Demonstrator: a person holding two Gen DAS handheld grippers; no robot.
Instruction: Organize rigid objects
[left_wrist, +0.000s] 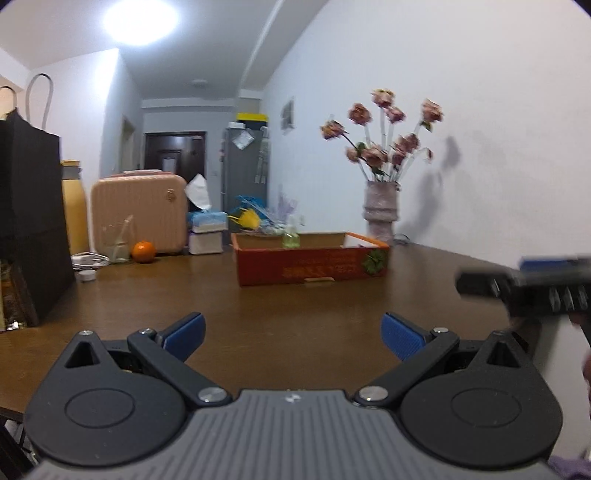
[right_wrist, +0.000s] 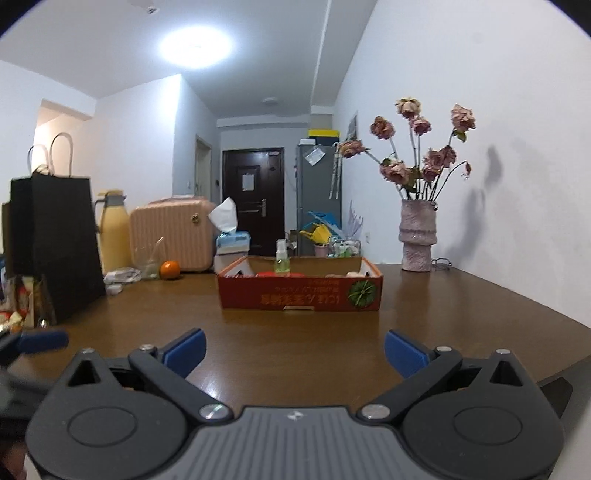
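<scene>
A red cardboard box (left_wrist: 312, 267) (right_wrist: 300, 295) stands in the middle of the brown table (left_wrist: 155, 295) (right_wrist: 147, 317). A small clear spray bottle (left_wrist: 291, 236) (right_wrist: 282, 257) stands upright in it, with a red thing (right_wrist: 265, 274) and pale things beside it. My left gripper (left_wrist: 293, 338) is open and empty, low over the table's near part. My right gripper (right_wrist: 294, 350) is open and empty, also short of the box. The right gripper shows blurred at the right edge of the left wrist view (left_wrist: 524, 284).
A black paper bag (left_wrist: 26, 218) (right_wrist: 55, 243) stands at the left. Behind are a yellow flask (right_wrist: 112, 230), a pink case (left_wrist: 138, 212) (right_wrist: 171, 232), an orange (left_wrist: 143, 252) (right_wrist: 170, 269), a glass (left_wrist: 116, 240), tissue boxes (right_wrist: 232, 242). A vase of dried roses (left_wrist: 380, 214) (right_wrist: 417, 240) stands by the right wall.
</scene>
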